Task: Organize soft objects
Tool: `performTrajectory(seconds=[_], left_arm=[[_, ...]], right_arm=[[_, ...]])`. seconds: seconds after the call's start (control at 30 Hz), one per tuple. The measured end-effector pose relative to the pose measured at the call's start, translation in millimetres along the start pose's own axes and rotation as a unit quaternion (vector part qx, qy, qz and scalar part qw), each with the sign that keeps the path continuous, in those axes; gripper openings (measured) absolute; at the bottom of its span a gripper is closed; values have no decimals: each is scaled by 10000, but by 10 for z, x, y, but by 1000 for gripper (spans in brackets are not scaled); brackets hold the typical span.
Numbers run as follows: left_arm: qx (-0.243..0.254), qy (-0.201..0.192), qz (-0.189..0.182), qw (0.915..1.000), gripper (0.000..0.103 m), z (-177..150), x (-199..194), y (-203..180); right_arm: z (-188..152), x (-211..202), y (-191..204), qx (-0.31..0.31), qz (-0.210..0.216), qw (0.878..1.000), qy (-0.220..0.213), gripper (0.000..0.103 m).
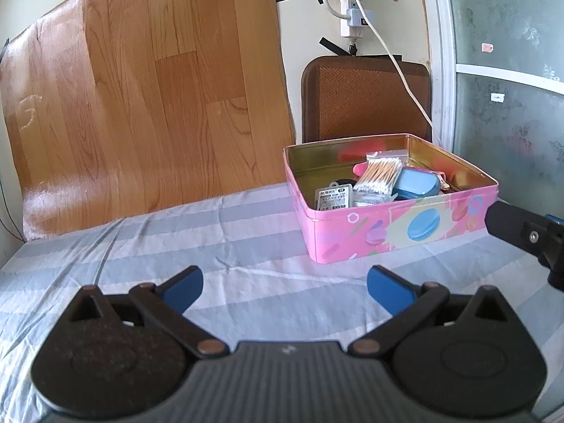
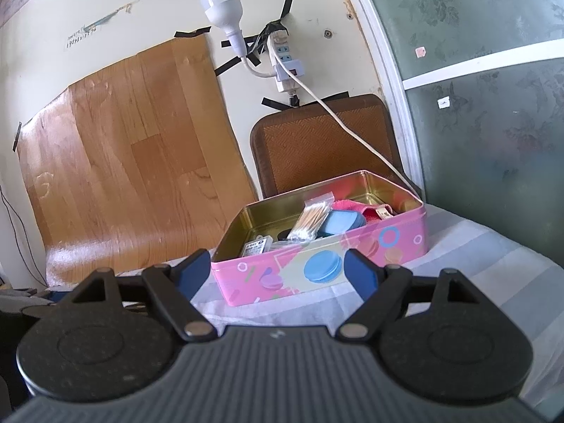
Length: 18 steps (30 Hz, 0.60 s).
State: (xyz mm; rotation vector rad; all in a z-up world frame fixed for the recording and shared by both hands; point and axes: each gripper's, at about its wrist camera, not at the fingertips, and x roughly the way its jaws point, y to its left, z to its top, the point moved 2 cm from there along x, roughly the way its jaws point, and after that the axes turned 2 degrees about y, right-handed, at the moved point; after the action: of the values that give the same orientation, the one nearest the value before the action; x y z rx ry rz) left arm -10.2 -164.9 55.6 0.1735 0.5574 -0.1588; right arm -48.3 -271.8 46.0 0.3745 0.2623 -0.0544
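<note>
A pink tin box (image 1: 405,225) (image 2: 317,264) with macaron prints stands open on the striped bedsheet (image 1: 176,246). Inside lie a bag of cotton swabs (image 1: 379,176) (image 2: 310,220), a blue case (image 1: 417,183) (image 2: 340,222), a labelled packet (image 1: 333,199) (image 2: 255,246) and a pink soft item (image 2: 356,209). My left gripper (image 1: 284,287) hovers open over the sheet, short of the box and to its left. My right gripper (image 2: 275,271) is open too, just in front of the box's near wall; part of it shows at the right edge (image 1: 521,236) of the left wrist view.
A wood-pattern sheet (image 1: 141,105) leans on the wall behind the bed. A brown woven chair back (image 1: 363,98) stands behind the box. A power strip with a white cable (image 2: 289,67) and a bulb (image 2: 222,3) hang above. A frosted glass door (image 2: 476,105) is at the right.
</note>
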Motion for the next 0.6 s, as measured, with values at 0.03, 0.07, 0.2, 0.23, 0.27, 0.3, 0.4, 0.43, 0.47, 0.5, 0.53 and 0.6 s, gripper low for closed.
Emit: performTrajectory(seconds=[0.03, 0.07, 0.2, 0.23, 0.27, 0.3, 0.4, 0.43, 0.47, 0.5, 0.53, 0.6], left_arm=[[-4, 10, -5, 10000, 103, -1, 6, 2], [-3, 18, -9, 10000, 103, 0, 13, 5], [1, 73, -4, 10000, 103, -19, 30, -11], [3, 94, -12, 10000, 103, -23, 36, -15], [6, 117, -30, 9999, 103, -29, 45, -10], [7, 144, -39, 9999, 103, -34, 53, -12], [-2, 219, -65, 9997, 103, -49, 70, -30], [-9, 238, -74, 9997, 103, -53, 73, -34], [-15, 255, -84, 9996, 103, -57, 76, -36], [-25, 274, -93, 9996, 103, -60, 80, -38], [-34, 289, -95, 9995, 103, -63, 82, -43], [-39, 322, -99, 9994, 103, -73, 89, -53]], right_arm=[[-1, 4, -3, 0, 0, 10000, 6, 85], [-1, 8, -7, 0, 1, 10000, 12, 85], [-3, 24, -18, 3, 6, 10000, 42, 85], [-2, 31, -22, -2, 11, 10000, 49, 85], [0, 37, -25, -5, 14, 10000, 57, 85], [-3, 38, -21, -6, 9, 10000, 65, 85], [-7, 49, -25, -3, 15, 10000, 90, 85], [-10, 51, -26, -4, 14, 10000, 97, 85], [-10, 53, -28, -4, 15, 9999, 102, 85], [-11, 53, -30, -1, 13, 9999, 104, 85], [-11, 53, -32, -3, 10, 9999, 104, 85], [-20, 56, -27, 3, -7, 9999, 115, 85]])
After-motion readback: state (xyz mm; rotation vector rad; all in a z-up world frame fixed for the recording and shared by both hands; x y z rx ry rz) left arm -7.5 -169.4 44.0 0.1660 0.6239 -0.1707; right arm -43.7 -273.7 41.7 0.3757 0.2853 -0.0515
